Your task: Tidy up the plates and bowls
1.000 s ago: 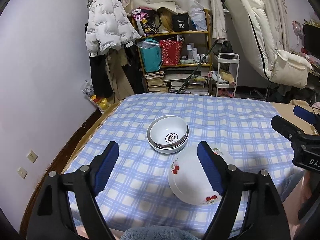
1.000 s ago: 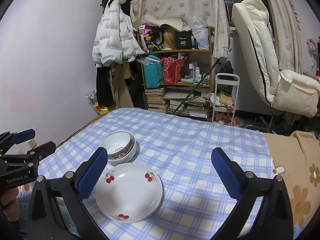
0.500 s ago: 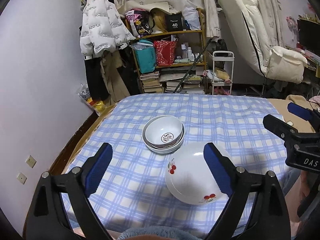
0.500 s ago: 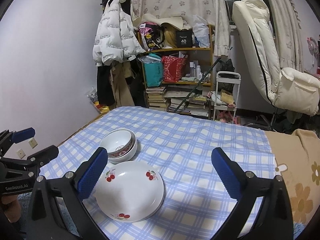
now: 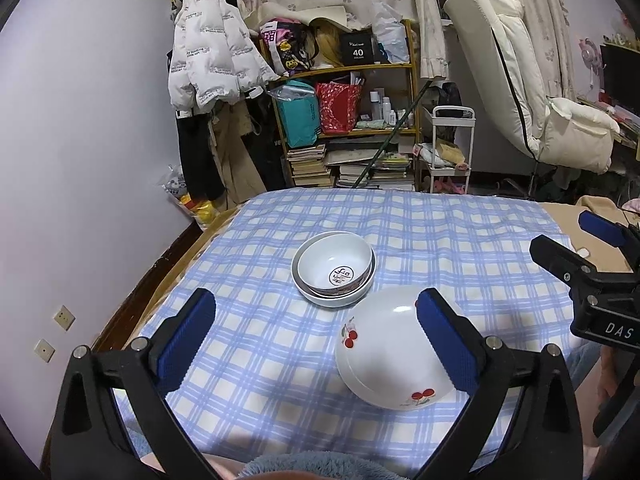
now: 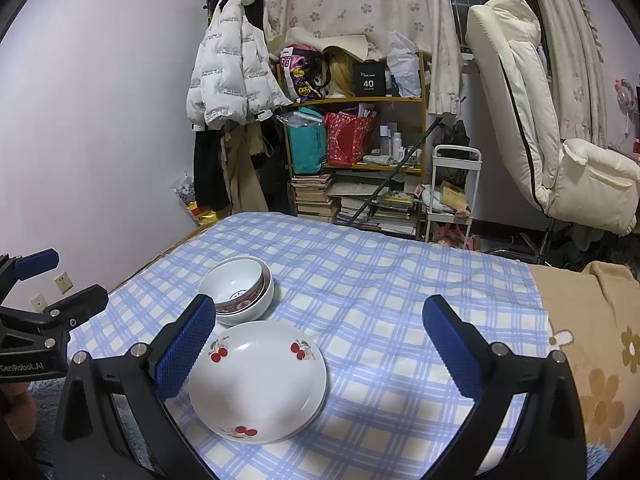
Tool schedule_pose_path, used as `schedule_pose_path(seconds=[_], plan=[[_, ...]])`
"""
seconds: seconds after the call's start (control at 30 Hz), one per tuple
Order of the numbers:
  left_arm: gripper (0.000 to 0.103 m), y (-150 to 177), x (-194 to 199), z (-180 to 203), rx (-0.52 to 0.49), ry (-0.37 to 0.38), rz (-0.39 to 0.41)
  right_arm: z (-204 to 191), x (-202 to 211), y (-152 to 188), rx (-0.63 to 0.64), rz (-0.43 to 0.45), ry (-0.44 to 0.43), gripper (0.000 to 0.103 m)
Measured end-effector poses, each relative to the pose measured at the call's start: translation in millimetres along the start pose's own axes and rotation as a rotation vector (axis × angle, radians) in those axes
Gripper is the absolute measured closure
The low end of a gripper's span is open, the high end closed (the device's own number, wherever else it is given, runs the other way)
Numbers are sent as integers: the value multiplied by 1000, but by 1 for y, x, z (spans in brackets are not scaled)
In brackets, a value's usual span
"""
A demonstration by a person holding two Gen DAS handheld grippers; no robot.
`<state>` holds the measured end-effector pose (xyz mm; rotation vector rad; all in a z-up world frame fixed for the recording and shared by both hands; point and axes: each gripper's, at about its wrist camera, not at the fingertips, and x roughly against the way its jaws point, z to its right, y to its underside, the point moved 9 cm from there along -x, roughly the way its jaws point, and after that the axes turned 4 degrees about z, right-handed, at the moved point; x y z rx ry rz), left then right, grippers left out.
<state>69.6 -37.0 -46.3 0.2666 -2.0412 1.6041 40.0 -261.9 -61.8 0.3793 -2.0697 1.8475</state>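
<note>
2 hand-held grippers hover above a surface covered in a blue-and-white checked cloth (image 5: 280,344), where the crockery sits in 2 stacks. The left gripper (image 5: 316,336) has its jaws opening and nearly at full spread, with only bare cloth between its blue pads; nothing is held. The right gripper (image 6: 320,344) also stands wide, its pads clear of everything, though in its own view the cherry-patterned plates (image 6: 260,380) lie below the gap between the fingers. Those white plates, 2 by the look of the doubled rim, rest flat on the cloth at the near edge. Just beyond them, almost touching, stands a pair of nested bowls (image 5: 334,268): a smaller white bowl with a red-patterned outside and a round mark on its floor sits tilted inside a larger plain white bowl. In the left view the right gripper (image 5: 600,264) shows at the right edge. Behind, a cluttered wooden shelf (image 6: 360,140), a white puffer jacket (image 6: 232,64) and a cream recliner (image 6: 540,120) fill the room.
</note>
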Motion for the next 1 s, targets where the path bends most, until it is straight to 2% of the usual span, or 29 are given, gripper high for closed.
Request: schedule_pose_path(seconds=[0.37, 1.0], plan=[[4, 3, 2, -11, 34, -45, 8, 0, 0, 1, -2, -2, -2, 0], [4, 1, 2, -11, 41, -42, 17, 0, 0, 1, 3, -5, -4, 0]])
